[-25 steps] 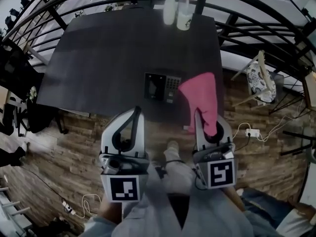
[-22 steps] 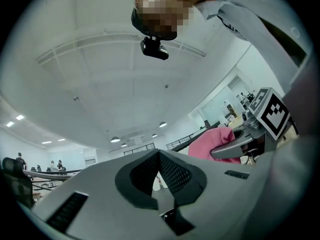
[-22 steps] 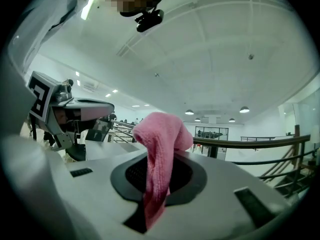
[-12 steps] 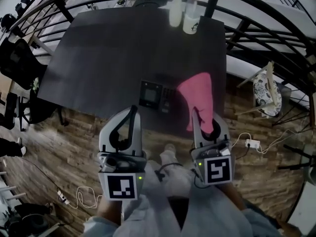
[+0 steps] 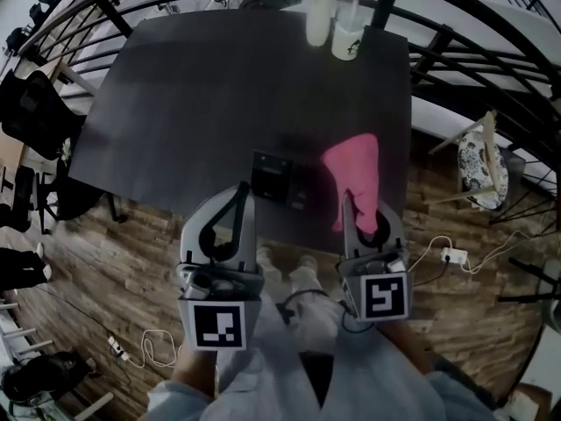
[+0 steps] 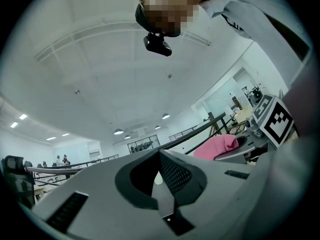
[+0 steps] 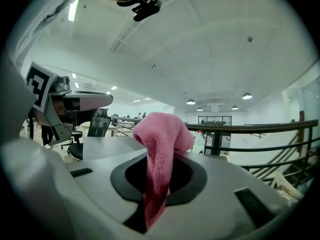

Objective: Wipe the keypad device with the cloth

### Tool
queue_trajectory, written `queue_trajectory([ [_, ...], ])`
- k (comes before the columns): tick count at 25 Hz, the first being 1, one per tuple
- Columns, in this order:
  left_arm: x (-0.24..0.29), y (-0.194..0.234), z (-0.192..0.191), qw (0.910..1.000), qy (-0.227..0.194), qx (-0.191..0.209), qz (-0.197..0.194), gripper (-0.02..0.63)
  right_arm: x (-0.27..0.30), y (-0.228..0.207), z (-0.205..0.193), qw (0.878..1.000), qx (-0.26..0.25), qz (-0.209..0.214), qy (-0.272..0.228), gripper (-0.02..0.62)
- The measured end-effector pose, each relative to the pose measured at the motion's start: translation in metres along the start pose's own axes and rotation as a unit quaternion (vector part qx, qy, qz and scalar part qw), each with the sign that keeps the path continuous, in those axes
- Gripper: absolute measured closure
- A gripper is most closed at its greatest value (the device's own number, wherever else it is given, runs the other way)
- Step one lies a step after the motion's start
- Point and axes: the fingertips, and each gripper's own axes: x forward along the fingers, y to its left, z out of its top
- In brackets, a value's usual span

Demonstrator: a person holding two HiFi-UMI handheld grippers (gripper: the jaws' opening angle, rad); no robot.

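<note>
The keypad device (image 5: 275, 177), a dark flat box, lies near the table's front edge, with its keys blurred in the head view. A pink cloth (image 5: 354, 170) hangs over the table edge to the right of it. My right gripper (image 5: 362, 210) is shut on the cloth's lower end. In the right gripper view the cloth (image 7: 159, 144) rises out of the closed jaws of that gripper (image 7: 159, 160) and flops over. My left gripper (image 5: 238, 196) is shut and empty, just in front of the device, off the table. The left gripper (image 6: 160, 156) points up at the ceiling.
A dark table (image 5: 210, 95) carries two pale bottles (image 5: 318, 19) (image 5: 349, 30) at its far edge. Black railings (image 5: 456, 68) curve round the right side. A patterned chair (image 5: 479, 160) and a cable with a plug (image 5: 451, 254) are on the wood floor at the right.
Both grippers keep their pose and the cloth stays clamped. The head view has drifted, so the table and device now sit slightly further left and nearer.
</note>
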Motion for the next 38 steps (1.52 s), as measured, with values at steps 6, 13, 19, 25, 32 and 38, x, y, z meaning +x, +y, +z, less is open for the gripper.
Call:
queue_trajectory([
  [6,0.014,0.015,-0.020,0.9996,0.006,-0.014,-0.023,0.603,0.018,0.007,-0.012,0.999,-0.022,-0.017,0.019,0.555],
  [13,0.020,0.037,-0.041,0.9988,0.013,-0.028,-0.038,0.603,0.042,0.028,-0.035,0.998,-0.023,-0.026,0.055,0.555],
  [19,0.017,0.059,-0.058,0.9987,0.023,-0.032,-0.032,0.603,0.071,0.050,-0.066,0.995,-0.036,-0.015,0.091,0.554],
  [25,0.012,0.076,-0.070,0.9986,0.031,-0.037,-0.022,0.603,0.097,0.073,-0.086,0.992,-0.061,0.012,0.112,0.555],
  [32,0.002,0.087,-0.076,0.9984,0.036,-0.041,-0.012,0.603,0.118,0.101,-0.096,0.989,-0.073,0.042,0.121,0.554],
  [38,-0.002,0.090,-0.078,0.9984,0.039,-0.040,-0.010,0.603,0.130,0.123,-0.104,0.987,-0.069,0.069,0.127,0.554],
])
